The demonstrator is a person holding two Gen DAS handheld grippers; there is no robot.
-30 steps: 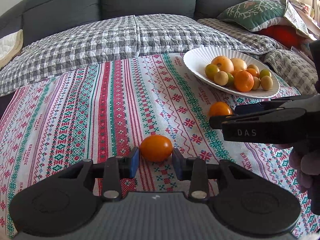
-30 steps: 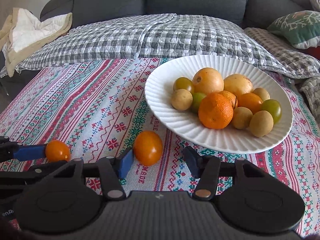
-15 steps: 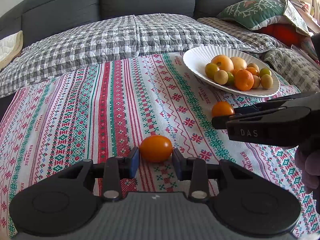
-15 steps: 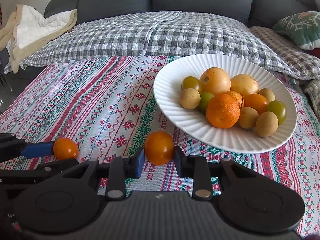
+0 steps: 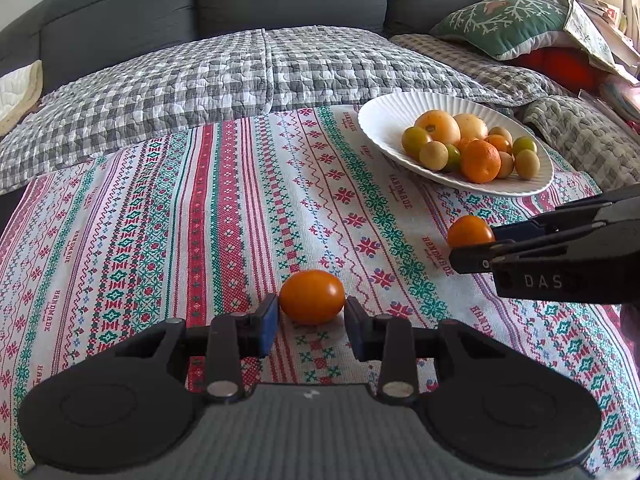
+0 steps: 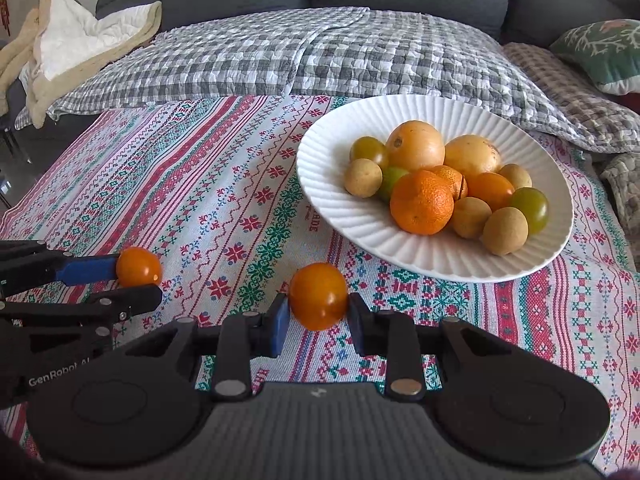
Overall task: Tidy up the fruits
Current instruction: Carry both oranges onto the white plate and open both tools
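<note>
Both claws sit low and level, pointing forward side by side. The left claw (image 5: pixel 311 314) has its fingers closed in on both sides of an orange fruit (image 5: pixel 312 297); the right claw (image 6: pixel 318 314) likewise on its own orange fruit (image 6: pixel 318 295), apparently pinched tight

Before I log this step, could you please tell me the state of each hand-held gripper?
Left hand-held gripper: shut on an orange tomato.
Right hand-held gripper: shut on another orange tomato.
</note>
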